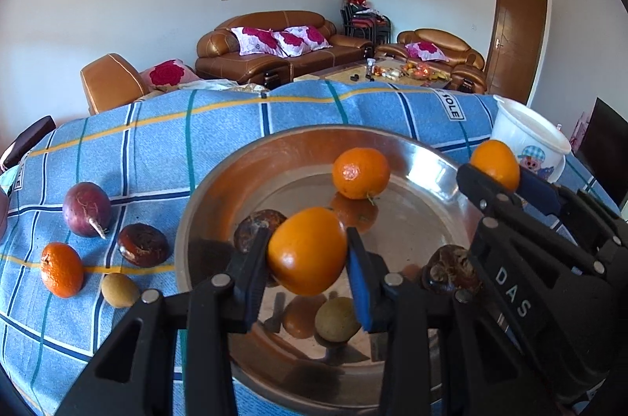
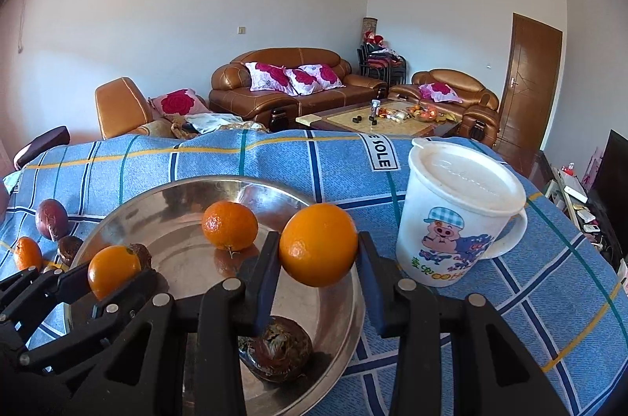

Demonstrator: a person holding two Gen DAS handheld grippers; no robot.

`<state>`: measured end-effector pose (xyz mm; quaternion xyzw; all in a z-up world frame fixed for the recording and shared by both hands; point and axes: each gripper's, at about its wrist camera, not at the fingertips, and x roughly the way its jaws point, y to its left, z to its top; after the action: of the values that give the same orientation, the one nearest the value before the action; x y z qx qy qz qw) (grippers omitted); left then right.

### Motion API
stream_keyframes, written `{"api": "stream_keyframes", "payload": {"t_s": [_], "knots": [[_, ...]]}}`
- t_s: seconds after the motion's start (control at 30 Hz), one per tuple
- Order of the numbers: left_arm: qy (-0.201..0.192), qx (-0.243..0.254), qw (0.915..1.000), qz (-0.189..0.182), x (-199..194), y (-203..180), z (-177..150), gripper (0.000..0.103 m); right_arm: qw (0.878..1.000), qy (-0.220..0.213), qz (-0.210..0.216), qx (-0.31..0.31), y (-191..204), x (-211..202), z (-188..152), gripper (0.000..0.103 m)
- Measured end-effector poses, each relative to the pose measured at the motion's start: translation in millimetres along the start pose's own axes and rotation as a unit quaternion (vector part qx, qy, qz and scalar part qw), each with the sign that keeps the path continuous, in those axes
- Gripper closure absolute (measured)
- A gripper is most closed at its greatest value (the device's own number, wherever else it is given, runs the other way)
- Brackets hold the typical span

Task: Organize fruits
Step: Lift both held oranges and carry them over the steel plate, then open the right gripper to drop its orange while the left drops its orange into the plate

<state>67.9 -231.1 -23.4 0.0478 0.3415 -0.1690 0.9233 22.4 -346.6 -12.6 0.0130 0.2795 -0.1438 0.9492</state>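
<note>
Bowl (image 1: 204,204) held four fruits; each gripper, left (image 1: 308,255) and right (image 2: 318,251), clamped an orange above it; four remained on desk (image 1: 165,149).

A home living room: brown leather sofa (image 2: 280,78) with floral cushions, coffee table (image 2: 376,117).

**Orange fruit, blue checks, silver dish**

The tablecloth (image 1: 165,125) is light blue, checked with white, navy, teal and yellow lines. The dish (image 1: 219,188) is shiny silver. The tangerines (image 1: 360,173) are bright orange; a passion fruit (image 1: 87,208) is dull purple. The white cup (image 2: 451,219) carries a pink cartoon pig in a blue checked cap. The sofa (image 2: 282,78) is tan, its cushions white with magenta flowers.
</note>
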Motion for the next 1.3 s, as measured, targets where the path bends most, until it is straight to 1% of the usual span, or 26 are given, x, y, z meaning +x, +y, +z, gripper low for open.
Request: {"api": "stream_keyframes", "payload": {"t_s": [0.2, 0.37, 0.53, 0.9, 1.2, 1.27, 1.3], "knots": [[0.024, -0.013, 0.9996, -0.006, 12.3, 5.2, 2.3, 0.064, 0.999, 0.026, 0.021, -0.005, 2.6, 13.9, 3.4, 0.062], [0.024, -0.009, 0.9997, 0.002, 14.4, 2.7, 2.6, 0.064, 0.998, 0.053, 0.042, 0.001, 0.8, 25.4, 3.3, 0.062], [0.024, -0.008, 0.9997, 0.003, 13.9, 1.0, 2.5, 0.064, 0.997, 0.061, 0.047, 0.003, 1.0, 29.4, 2.7, 0.062], [0.023, -0.010, 0.9997, 0.003, 13.6, 0.7, 2.8, 0.064, 0.997, 0.059, 0.045, 0.001, 2.2, 30.9, 1.1, 0.062], [0.019, -0.011, 0.9997, 0.003, 11.0, 3.4, 5.0, 0.065, 0.999, 0.038, 0.038, -0.002, 2.7, 22.0, 2.0, 0.060], [0.013, -0.009, 0.9998, 0.007, 7.4, 3.4, 4.7, 0.065, 0.999, 0.033, 0.034, 0.002, 1.3, 20.4, 2.2, 0.058], [0.006, -0.008, 0.9999, 0.011, 5.5, 2.7, 4.5, 0.065, 0.999, 0.031, 0.030, 0.006, 0.4, 18.8, 1.4, 0.053]]}}
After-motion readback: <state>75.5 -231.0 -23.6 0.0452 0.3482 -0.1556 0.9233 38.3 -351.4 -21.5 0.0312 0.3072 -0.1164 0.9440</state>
